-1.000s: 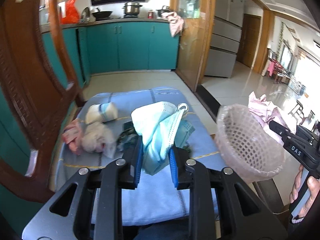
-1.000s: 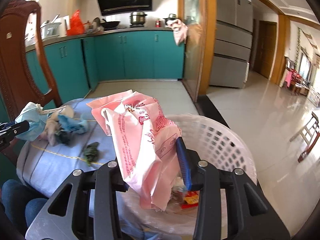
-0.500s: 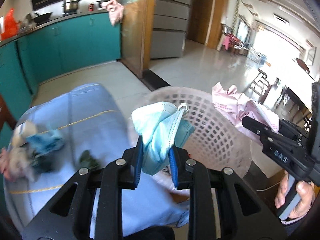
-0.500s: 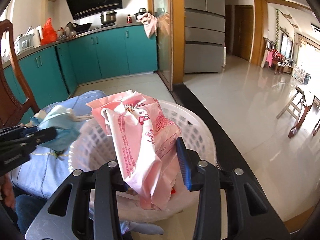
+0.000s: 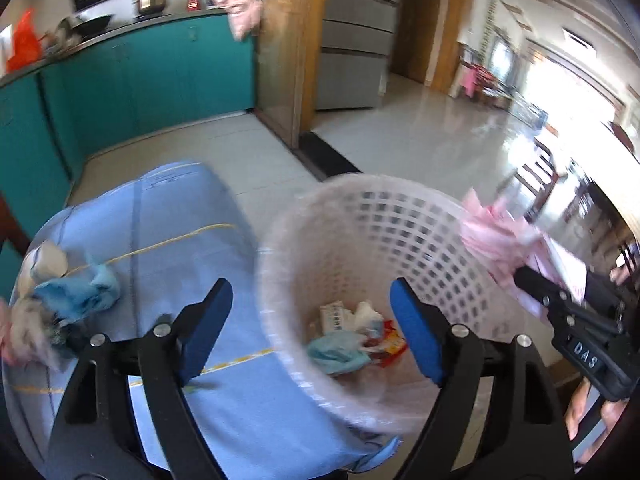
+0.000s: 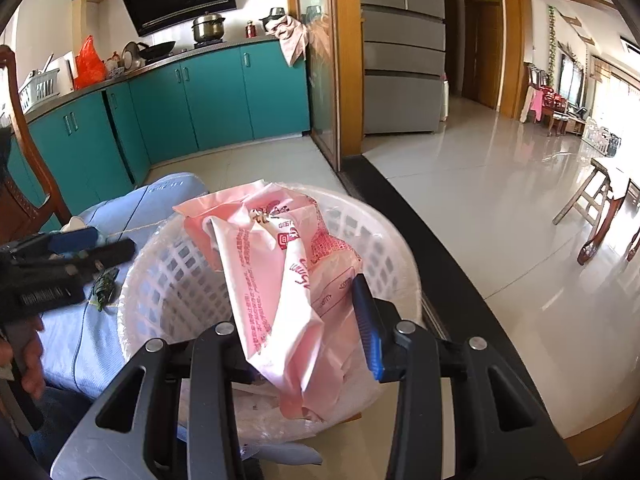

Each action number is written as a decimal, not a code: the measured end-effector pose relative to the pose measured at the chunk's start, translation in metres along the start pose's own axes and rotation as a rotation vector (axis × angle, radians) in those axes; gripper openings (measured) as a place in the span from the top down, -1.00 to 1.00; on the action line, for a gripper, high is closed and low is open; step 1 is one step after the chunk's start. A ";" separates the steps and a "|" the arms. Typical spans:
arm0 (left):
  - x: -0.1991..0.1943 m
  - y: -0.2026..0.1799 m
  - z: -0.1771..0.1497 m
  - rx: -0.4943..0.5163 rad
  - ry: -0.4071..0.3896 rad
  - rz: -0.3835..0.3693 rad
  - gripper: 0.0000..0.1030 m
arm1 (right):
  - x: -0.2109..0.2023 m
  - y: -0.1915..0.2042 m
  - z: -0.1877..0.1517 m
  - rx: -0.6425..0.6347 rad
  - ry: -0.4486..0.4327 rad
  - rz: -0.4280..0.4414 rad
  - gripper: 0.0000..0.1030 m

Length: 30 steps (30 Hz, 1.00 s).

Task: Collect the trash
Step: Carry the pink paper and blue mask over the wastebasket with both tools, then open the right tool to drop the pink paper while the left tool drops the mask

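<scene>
A pale pink mesh waste basket (image 5: 404,236) stands beside a stool covered in blue cloth (image 5: 168,216). My left gripper (image 5: 310,326) is open and empty above the basket's near rim. A light blue face mask (image 5: 338,354) lies at the basket's bottom among wrappers. My right gripper (image 6: 308,320) is shut on a crumpled pink plastic bag (image 6: 280,264) and holds it over the basket (image 6: 168,276); it also shows in the left wrist view (image 5: 520,276). More trash (image 5: 60,300) lies on the cloth's left side.
A small dark scrap (image 6: 105,286) lies on the blue cloth near the basket. A wooden chair (image 6: 24,176) stands at the left. Teal kitchen cabinets (image 6: 208,96) line the back. A fridge (image 6: 402,48) and shiny tiled floor (image 6: 500,200) are to the right.
My left gripper opened and let go of the face mask, which dropped into the basket. My right gripper still holds the pink bag over the basket.
</scene>
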<state>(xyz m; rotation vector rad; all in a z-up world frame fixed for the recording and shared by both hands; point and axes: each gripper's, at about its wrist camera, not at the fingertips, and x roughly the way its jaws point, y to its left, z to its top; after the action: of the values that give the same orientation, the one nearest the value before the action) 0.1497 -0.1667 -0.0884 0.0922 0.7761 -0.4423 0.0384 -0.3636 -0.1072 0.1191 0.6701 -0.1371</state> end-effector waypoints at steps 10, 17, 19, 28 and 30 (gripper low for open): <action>-0.032 0.113 0.009 -0.250 -0.049 0.219 -0.73 | 0.012 0.016 0.000 -0.011 0.030 0.025 -0.61; 0.017 0.178 0.013 -0.260 0.131 0.349 -0.72 | 0.006 0.032 0.002 -0.031 0.021 0.053 -0.62; 0.025 0.183 0.007 -0.261 0.160 0.336 -0.08 | 0.005 0.038 0.003 -0.042 0.018 0.060 -0.62; -0.008 0.178 -0.007 -0.258 0.082 0.273 0.91 | 0.004 0.076 0.000 -0.102 0.025 0.122 -0.62; -0.032 0.172 -0.008 -0.236 0.037 0.248 0.91 | 0.003 0.088 0.000 -0.120 0.021 0.149 -0.62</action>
<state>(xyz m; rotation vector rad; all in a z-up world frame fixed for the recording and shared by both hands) 0.1966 0.0023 -0.0858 -0.0236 0.8360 -0.1124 0.0551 -0.2774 -0.1030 0.0548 0.6861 0.0476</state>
